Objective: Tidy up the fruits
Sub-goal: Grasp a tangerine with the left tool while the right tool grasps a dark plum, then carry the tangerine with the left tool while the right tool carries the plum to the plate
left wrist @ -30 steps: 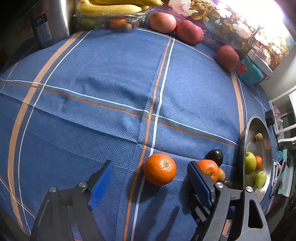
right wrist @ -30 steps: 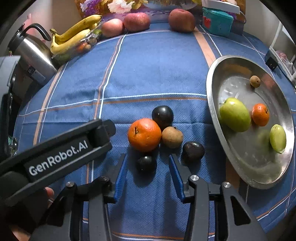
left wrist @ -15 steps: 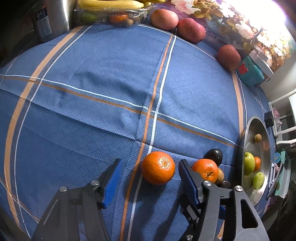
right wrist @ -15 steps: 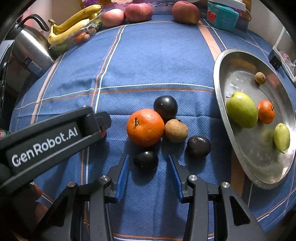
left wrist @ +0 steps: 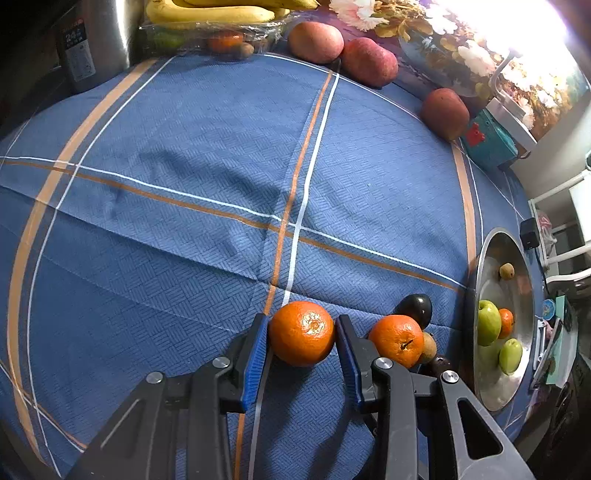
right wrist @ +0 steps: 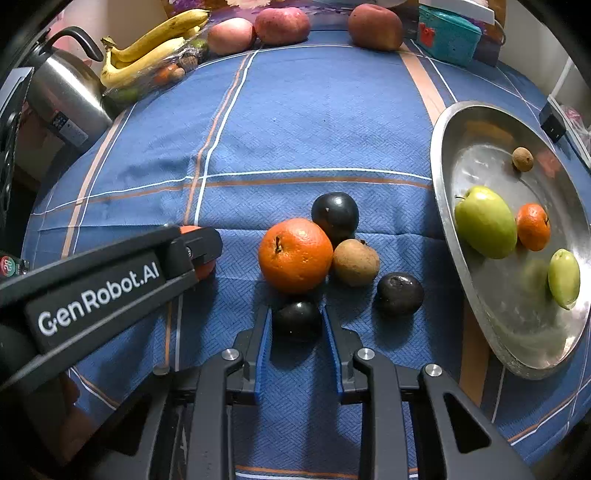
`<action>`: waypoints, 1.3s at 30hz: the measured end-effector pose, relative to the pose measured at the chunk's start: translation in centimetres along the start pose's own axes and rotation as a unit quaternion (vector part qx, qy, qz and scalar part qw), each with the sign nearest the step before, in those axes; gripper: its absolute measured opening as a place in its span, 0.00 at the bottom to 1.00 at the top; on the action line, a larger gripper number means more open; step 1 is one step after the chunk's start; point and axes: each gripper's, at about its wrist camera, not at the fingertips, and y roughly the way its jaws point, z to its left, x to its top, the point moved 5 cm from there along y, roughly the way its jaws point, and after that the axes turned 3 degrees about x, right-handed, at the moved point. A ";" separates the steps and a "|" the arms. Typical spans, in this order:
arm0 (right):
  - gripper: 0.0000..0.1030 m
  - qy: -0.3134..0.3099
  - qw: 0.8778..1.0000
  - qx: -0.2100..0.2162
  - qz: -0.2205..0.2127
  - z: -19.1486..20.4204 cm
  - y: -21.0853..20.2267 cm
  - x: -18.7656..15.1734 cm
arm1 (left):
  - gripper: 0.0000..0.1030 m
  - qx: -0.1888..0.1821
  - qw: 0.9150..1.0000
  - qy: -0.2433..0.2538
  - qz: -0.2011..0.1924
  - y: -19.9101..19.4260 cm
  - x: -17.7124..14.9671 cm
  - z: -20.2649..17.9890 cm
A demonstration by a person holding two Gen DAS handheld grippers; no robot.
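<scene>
An orange (left wrist: pixel 301 332) sits on the blue checked cloth. My left gripper (left wrist: pixel 301 318) is closing on it, and both blue pads touch its sides. My right gripper (right wrist: pixel 295 312) is shut on a small dark plum (right wrist: pixel 297 321) that rests on the cloth. Just beyond it lie a second orange (right wrist: pixel 295 254), a larger dark plum (right wrist: pixel 334 216), a brown fruit (right wrist: pixel 355 262) and another dark fruit (right wrist: pixel 399 293). The metal tray (right wrist: pixel 443 177) at the right holds a green apple (right wrist: pixel 484 221), a small orange (right wrist: pixel 532 225), a green fruit and a small brown one.
At the back left stand a steel kettle (right wrist: pixel 66 96) and bananas (right wrist: pixel 147 48) on a wrapped pack. Red apples (right wrist: pixel 282 24) and a teal box (right wrist: pixel 448 35) line the far edge. The left gripper's body (right wrist: pixel 110 280) crosses the right wrist view.
Both grippers have closed without shifting: the left pads came in from wide apart onto the orange, and the right pads closed onto the small dark plum.
</scene>
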 end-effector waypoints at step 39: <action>0.26 0.028 0.996 0.016 -0.085 -2.9 -6.6 0.4 | 0.38 0.002 0.996 0.001 -0.091 -6.4 0.5 0.4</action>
